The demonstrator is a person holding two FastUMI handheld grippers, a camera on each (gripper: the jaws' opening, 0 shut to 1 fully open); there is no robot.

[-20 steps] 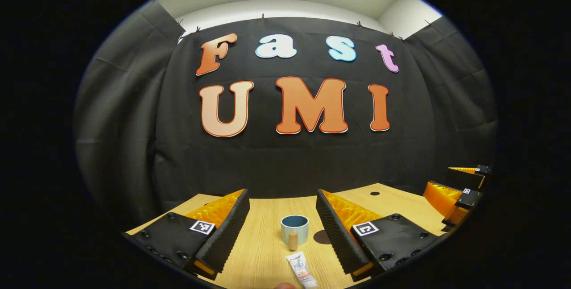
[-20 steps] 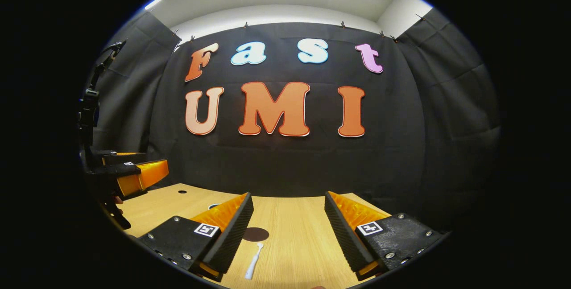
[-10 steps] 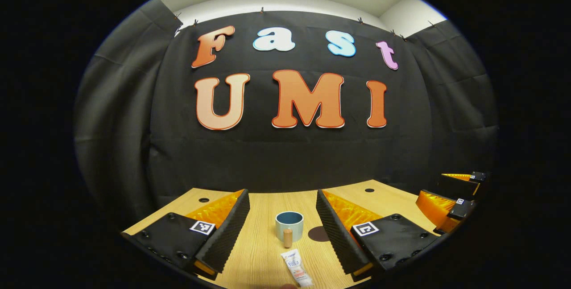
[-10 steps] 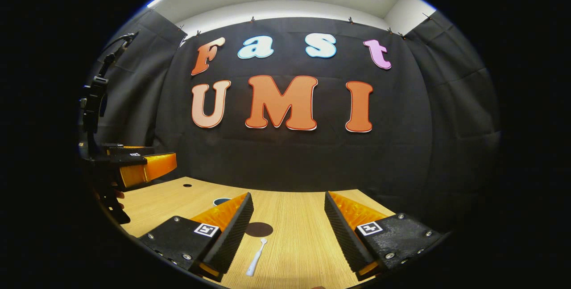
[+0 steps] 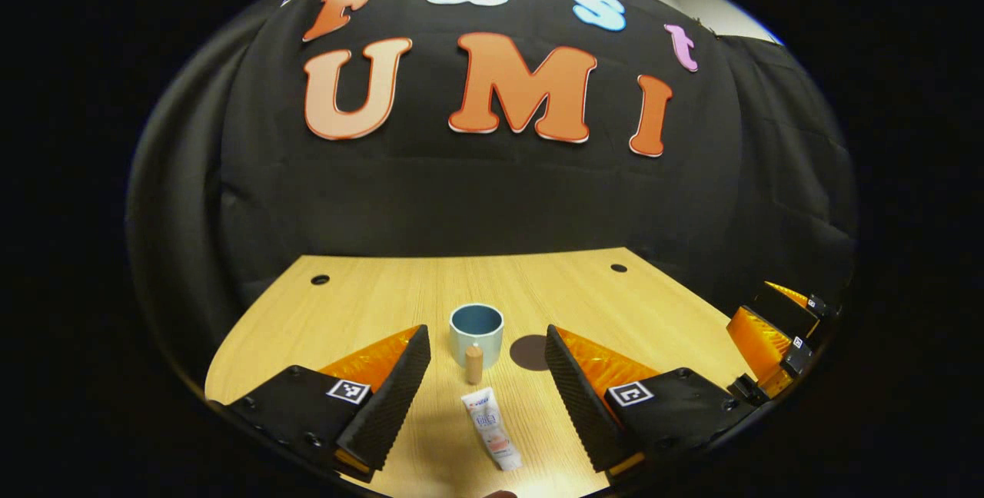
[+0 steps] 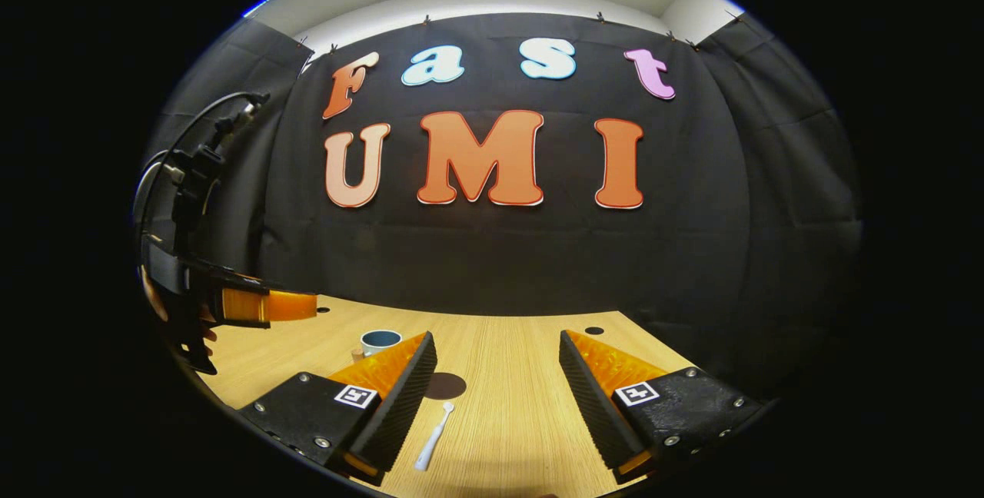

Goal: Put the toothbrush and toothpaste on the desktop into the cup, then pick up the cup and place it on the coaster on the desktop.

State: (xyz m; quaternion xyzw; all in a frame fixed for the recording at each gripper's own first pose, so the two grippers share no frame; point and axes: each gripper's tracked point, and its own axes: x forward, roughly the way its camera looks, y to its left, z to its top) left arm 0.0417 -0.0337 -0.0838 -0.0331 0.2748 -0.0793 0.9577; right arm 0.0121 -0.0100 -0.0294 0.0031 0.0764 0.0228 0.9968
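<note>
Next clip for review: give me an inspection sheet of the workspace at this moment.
Surface: wooden desktop, holes near the back corners.
Job's things: cup upright; toothpaste lying flat in front of it; toothbrush lying flat; dark round coaster bare, beside the cup.
Clutter: small wooden peg standing by the cup.
Grippers: left tool open above the toothpaste; right tool open, toothbrush between its fingers, untouched.
Cables: one looping off the left tool's top.
Surroundings: black cloth wall.
</note>
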